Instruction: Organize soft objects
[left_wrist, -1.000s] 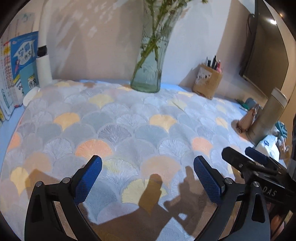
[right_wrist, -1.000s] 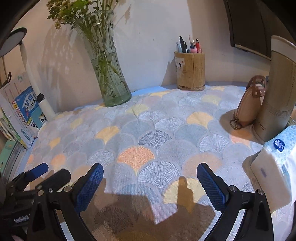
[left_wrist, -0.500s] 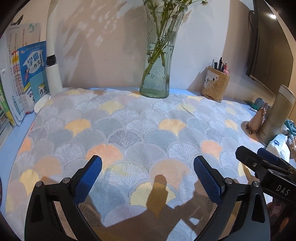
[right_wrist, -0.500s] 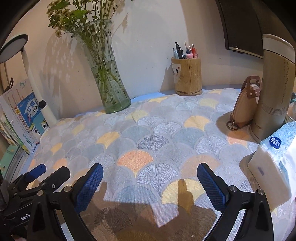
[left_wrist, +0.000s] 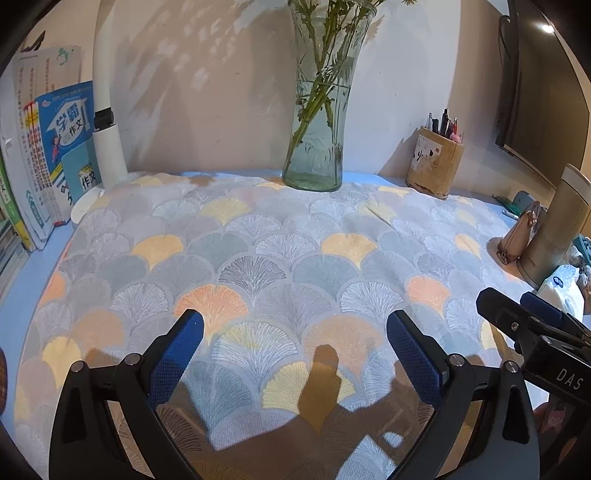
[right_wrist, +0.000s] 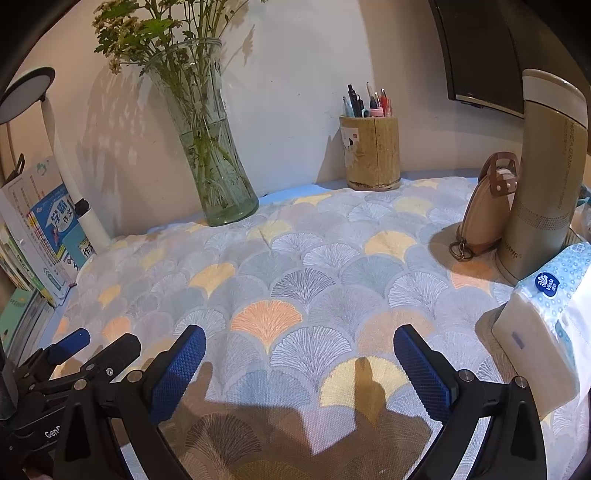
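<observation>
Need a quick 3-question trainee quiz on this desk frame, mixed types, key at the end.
1. True or false: the left hand-held gripper is shut on the cloth.
2. Multiple choice: what stands nearest the thermos? A) vase B) pouch C) books
3. Fill in: the pens stand in the ____ at the back wall.

Key:
1. False. Its jaws stand wide open above the cloth, as do those of the right hand-held gripper.
2. B; the pouch appears to lean on it.
3. Pen holder.
</observation>
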